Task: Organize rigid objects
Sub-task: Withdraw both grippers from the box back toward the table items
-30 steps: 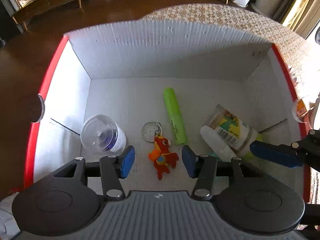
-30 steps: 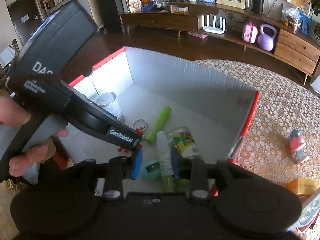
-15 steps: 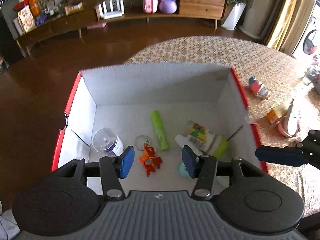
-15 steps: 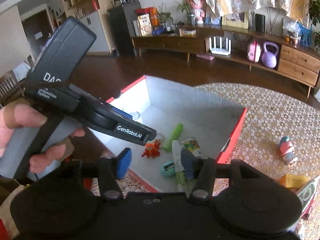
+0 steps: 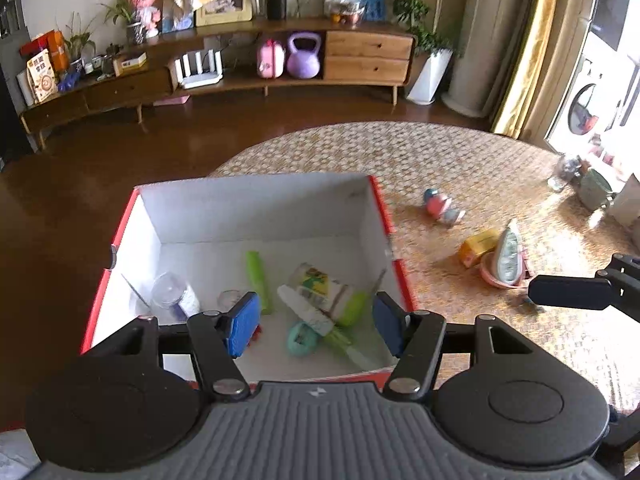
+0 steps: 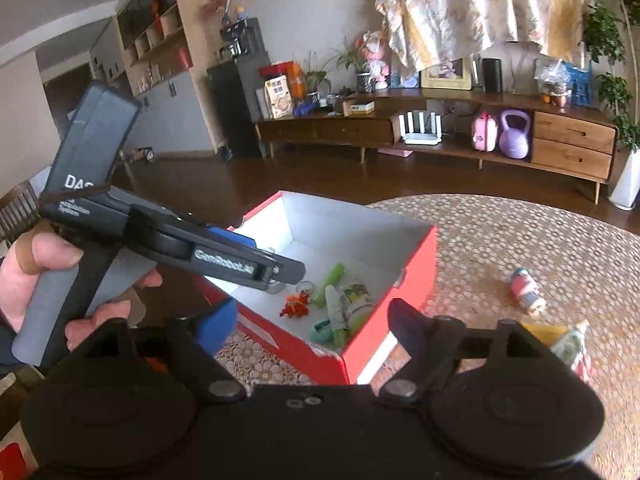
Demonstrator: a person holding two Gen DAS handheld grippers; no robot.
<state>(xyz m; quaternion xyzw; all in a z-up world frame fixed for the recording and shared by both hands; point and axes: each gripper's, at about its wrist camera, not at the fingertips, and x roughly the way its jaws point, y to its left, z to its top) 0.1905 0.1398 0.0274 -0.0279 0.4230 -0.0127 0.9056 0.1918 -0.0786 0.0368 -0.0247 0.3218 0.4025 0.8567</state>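
Observation:
A red box (image 5: 256, 216) with white inner walls stands on the round table. In it lie a green highlighter (image 5: 258, 276), a clear cup (image 5: 172, 294), a labelled cup (image 5: 320, 284), a white tube (image 5: 304, 312), a teal round piece (image 5: 302, 338) and an orange keychain toy (image 6: 296, 304). My left gripper (image 5: 316, 326) hovers above the box's near edge, its jaws opening with nothing between them. My right gripper (image 6: 312, 322) is back from the box (image 6: 360, 236) and above it, its jaws opening wide and empty.
To the right of the box, a pink-and-blue toy (image 5: 442, 206), a yellow carton (image 5: 478, 246) and a pink bowl (image 5: 496, 278) lie on the patterned tablecloth (image 5: 460, 160). A hand (image 6: 44, 256) holds the left gripper's handle. Dark floor and a long wooden sideboard (image 5: 240, 76) lie beyond.
Both grippers have risen and drawn back from the box. The right jaws have spread wide and let go of the white tube, which now lies in the box. The left jaws widened a little.

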